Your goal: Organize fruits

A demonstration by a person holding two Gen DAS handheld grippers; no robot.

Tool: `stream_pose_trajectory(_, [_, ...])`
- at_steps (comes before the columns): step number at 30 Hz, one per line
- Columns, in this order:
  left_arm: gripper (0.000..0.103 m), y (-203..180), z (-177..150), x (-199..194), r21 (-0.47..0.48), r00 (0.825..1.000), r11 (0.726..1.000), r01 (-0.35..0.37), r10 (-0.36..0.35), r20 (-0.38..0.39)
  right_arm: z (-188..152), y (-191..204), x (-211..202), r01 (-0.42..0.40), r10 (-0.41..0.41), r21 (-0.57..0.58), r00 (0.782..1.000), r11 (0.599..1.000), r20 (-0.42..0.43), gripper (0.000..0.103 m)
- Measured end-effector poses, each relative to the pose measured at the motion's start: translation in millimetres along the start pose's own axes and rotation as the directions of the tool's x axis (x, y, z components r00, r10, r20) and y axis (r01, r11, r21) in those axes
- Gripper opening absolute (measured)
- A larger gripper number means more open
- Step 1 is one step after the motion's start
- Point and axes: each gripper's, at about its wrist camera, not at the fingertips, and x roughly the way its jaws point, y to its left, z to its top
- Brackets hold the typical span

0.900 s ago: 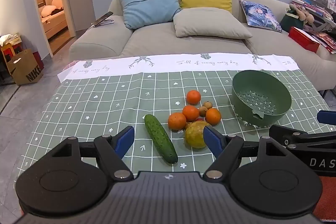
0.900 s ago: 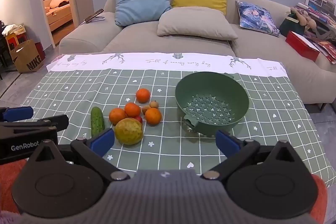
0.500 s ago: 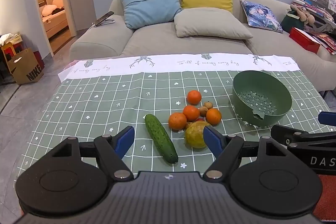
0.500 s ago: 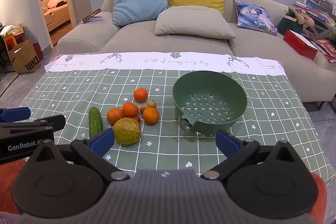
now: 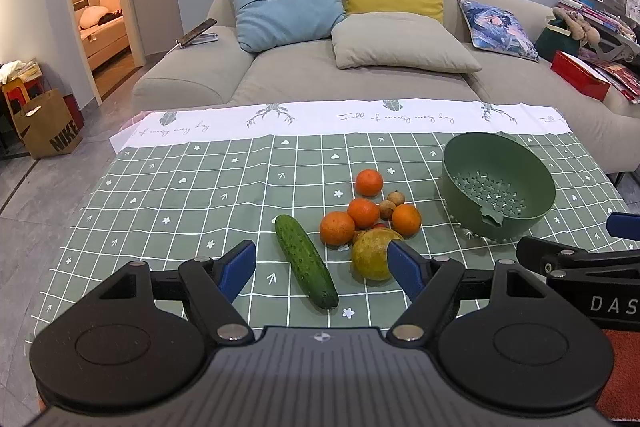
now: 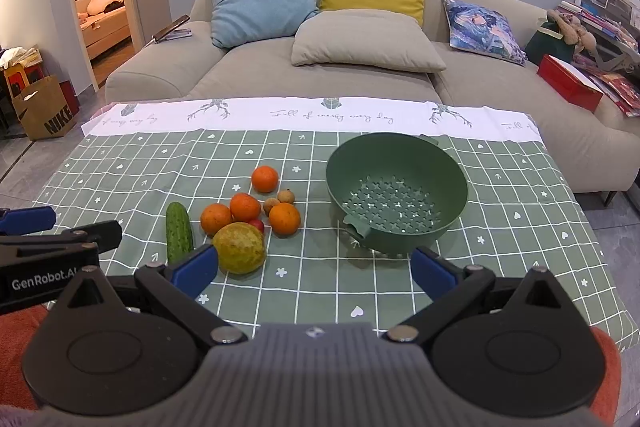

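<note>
Status: not begun, by the look of it.

Colander (image 6: 396, 203): green, on the checked tablecloth (image 6: 120, 171), nothing inside.

Fruit, all loose on the cloth to the left of the colander:
- four oranges (image 6: 245, 207)
- one large yellow-green fruit (image 6: 239, 247)
- two small brown round fruits (image 6: 272, 205), possibly longans
- a red item (image 6: 257, 225), mostly hidden, kind unclear

Cucumber (image 5: 306, 261): lies just beside the pile.

Left gripper (image 5: 322, 267): jaws spread wide, holding nothing, short of the cucumber.

Right gripper (image 6: 316, 273): jaws spread wide, holding nothing.

Remaining: every piece.
</note>
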Motion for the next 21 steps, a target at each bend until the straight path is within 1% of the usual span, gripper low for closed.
stream_pose_trajectory(21, [0.087,0.0,-2.6,4.1,0.001,1.000,1.000,0.002,-0.002,-0.019,-0.9,-1.6,4.1,0.004,-0.003,0.014,1.000,1.000,-0.021,0.098])
